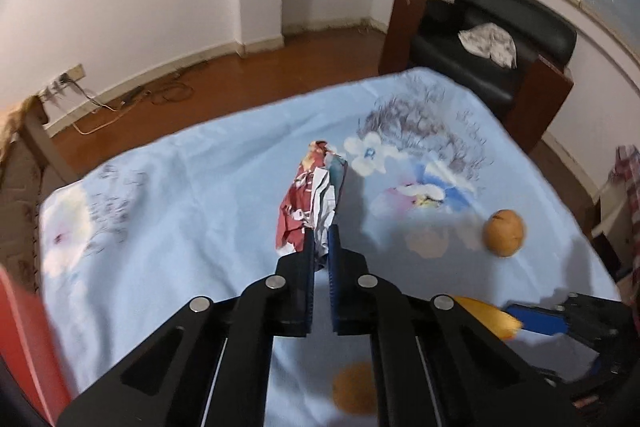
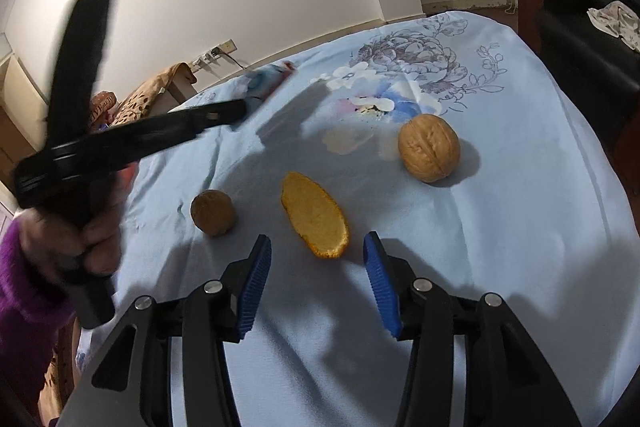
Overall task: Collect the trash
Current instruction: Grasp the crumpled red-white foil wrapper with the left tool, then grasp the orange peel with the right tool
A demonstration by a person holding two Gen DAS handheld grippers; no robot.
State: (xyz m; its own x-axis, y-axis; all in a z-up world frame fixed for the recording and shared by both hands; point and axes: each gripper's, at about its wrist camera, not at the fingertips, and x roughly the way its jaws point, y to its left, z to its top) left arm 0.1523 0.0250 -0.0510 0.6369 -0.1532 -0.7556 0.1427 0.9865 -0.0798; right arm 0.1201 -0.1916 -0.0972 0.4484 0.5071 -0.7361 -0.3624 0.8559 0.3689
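My left gripper [image 1: 321,233] is shut on a crumpled red, white and blue wrapper [image 1: 310,201] and holds it above the blue flowered tablecloth [image 1: 180,195]. My right gripper [image 2: 316,241] is open just above the cloth, with an orange peel [image 2: 314,215] lying right in front of it between the blue pads [image 2: 256,283]. One walnut [image 2: 429,147] lies to the far right and a smaller walnut [image 2: 213,212] to the left of the peel. In the left wrist view one walnut [image 1: 503,233] lies at right, another [image 1: 354,389] lies below the fingers, and the peel [image 1: 490,315] shows by the right gripper [image 1: 540,321].
A black armchair [image 1: 492,59] with a crumpled cloth [image 1: 488,43] stands beyond the table's far right corner. A red object [image 1: 28,339] sits at the left edge. The left gripper and hand [image 2: 80,155] cross the right wrist view at left. Cables lie on the wood floor [image 1: 160,91].
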